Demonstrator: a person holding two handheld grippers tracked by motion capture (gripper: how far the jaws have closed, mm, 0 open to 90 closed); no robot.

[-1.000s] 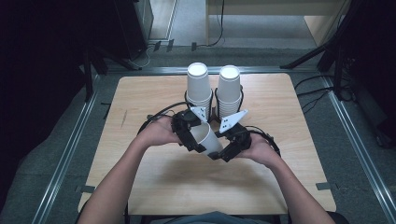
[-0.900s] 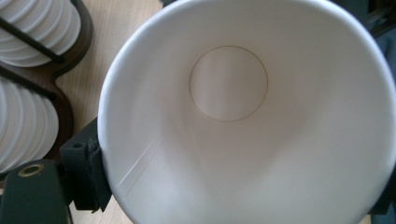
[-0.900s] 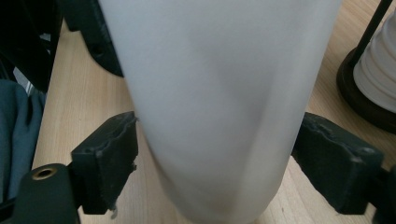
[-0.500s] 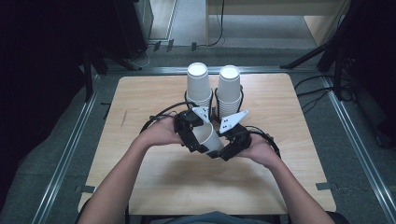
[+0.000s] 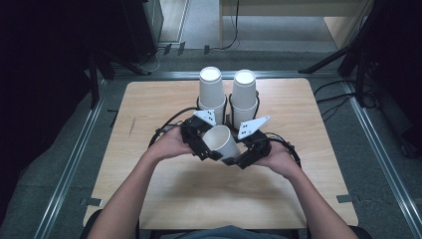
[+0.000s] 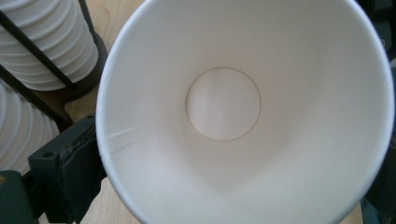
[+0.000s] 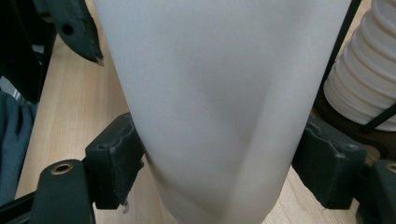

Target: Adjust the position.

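A single white paper cup lies tilted between both grippers above the table's middle. My right gripper is shut on its lower body. In the right gripper view the pads press both sides of the cup and dent its wall; these jaws have just been closing. My left gripper faces the cup's mouth. In the left gripper view the cup's inside looks straight at me, with one pad beside the rim. Those jaws have just been opening and stand wide, the rim between them.
Two tall stacks of white cups stand upside down in black wire holders just behind the hands. The wooden table has metal rails along both sides. Cables trail from both grippers across the board.
The hands have stayed almost where they were. The cup now shows its open mouth more clearly, turned toward the left gripper.
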